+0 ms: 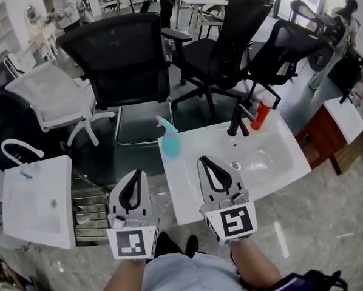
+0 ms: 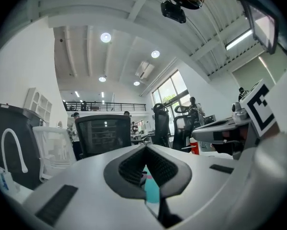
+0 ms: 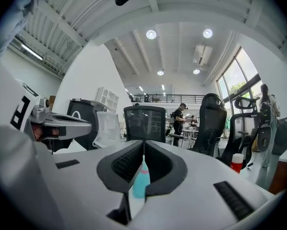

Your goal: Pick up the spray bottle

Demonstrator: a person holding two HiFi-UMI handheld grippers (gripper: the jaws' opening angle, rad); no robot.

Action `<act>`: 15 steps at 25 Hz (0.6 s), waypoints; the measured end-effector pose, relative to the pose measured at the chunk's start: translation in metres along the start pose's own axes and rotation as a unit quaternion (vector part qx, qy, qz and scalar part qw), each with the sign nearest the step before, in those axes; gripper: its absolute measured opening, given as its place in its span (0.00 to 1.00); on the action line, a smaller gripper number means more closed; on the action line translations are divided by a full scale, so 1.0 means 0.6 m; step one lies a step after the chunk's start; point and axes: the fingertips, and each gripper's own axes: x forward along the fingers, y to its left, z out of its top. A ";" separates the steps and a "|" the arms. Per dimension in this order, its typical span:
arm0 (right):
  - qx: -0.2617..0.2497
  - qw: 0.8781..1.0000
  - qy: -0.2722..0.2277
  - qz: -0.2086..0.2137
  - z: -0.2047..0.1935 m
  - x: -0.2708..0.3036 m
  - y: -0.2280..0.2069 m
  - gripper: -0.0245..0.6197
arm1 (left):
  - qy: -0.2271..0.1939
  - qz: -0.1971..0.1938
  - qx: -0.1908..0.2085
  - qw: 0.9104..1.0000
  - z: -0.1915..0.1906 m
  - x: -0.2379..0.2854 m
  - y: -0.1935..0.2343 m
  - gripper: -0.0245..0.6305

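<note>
**While the spray bottle (image 1: 169,139) stands untouched, both claws are shut**

With jaws pressed together and empty, the left claw (image 1: 136,173) and right claw (image 1: 204,160) hang level near the white sink's (image 1: 278,162) front edge. The teal spray bottle stands upright on the sink's far left corner, ahead of both, touched by neither.

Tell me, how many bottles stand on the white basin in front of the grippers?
2. A teal spray bottle stands at the back left corner of the basin. A red bottle stands at the back right, beside the black tap. None seems hidden.
</note>
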 end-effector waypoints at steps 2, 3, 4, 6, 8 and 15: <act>-0.001 1.000 -0.003 0.007 -0.006 0.021 -0.005 0.08 | -0.003 0.010 0.000 1.000 -0.004 0.013 0.017 0.06; -0.002 1.000 -0.003 0.010 -0.010 0.032 -0.006 0.08 | -0.002 0.013 -0.001 1.000 -0.009 0.020 0.025 0.06; -0.002 1.000 -0.001 0.012 -0.015 0.044 -0.006 0.08 | 0.000 0.015 -0.002 1.000 -0.015 0.029 0.034 0.06; -0.003 1.000 0.002 0.018 -0.023 0.070 -0.006 0.08 | 0.003 0.017 -0.003 1.000 -0.025 0.049 0.048 0.06; -0.002 1.000 0.005 0.023 -0.030 0.099 -0.007 0.09 | 0.003 0.014 -0.004 1.000 -0.033 0.072 0.060 0.06; 0.005 0.999 0.019 0.038 -0.058 0.199 -0.013 0.19 | 0.028 0.009 -0.011 1.000 -0.079 0.156 0.109 0.06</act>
